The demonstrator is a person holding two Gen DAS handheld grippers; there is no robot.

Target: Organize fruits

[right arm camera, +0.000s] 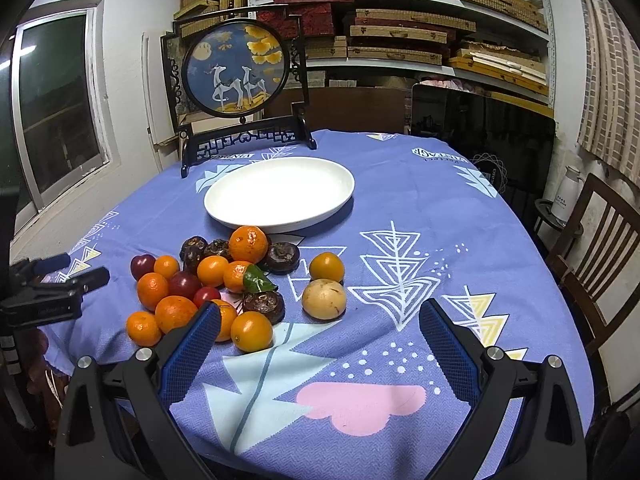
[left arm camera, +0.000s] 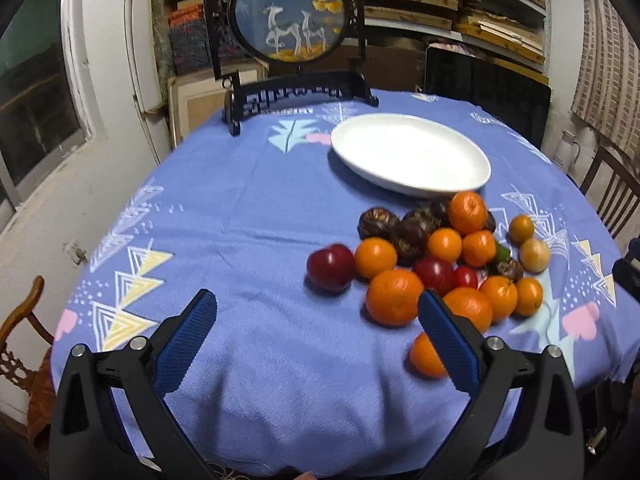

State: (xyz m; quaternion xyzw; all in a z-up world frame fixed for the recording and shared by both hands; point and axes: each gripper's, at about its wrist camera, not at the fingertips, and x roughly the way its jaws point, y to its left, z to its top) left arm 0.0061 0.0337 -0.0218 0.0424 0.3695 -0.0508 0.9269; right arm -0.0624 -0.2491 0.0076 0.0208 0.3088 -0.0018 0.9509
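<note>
Nearest to both cameras, the left gripper [left arm camera: 318, 340] and the right gripper [right arm camera: 320, 344] are seen with their blue textured pads spread wide and nothing held between them; both are released and held low over the near edge of the round table covered by a blue patterned tablecloth [right arm camera: 400, 360]. The left gripper is also caught from the side at the left margin of the right wrist view [right arm camera: 60, 280]. Just beyond the fingers, the heap of loose fruit [right arm camera: 224, 280] is found lying directly on the cloth: many small orange mandarins [left arm camera: 394, 298], a few dark red plums [left arm camera: 330, 268], several dark brown wrinkled fruits [right arm camera: 280, 257], and a single pale yellow-brown round fruit [right arm camera: 324, 298] set a little apart at the heap's right side, beside one orange fruit. A green leaf [right arm camera: 258, 280] is seen among them. Behind the heap, close to its far edge, the white oval ceramic plate [right arm camera: 224, 204] is seen with nothing on it. Farther back, a black-framed round deer picture on a stand [right arm camera: 236, 72] is placed at the table's far edge, with shelves of flat boxes [right arm camera: 400, 32] against the wall. The task is judged to be at its very start: no fruit is yet moved to the plate, none is gripped, and the whole heap is left to be sorted.
</note>
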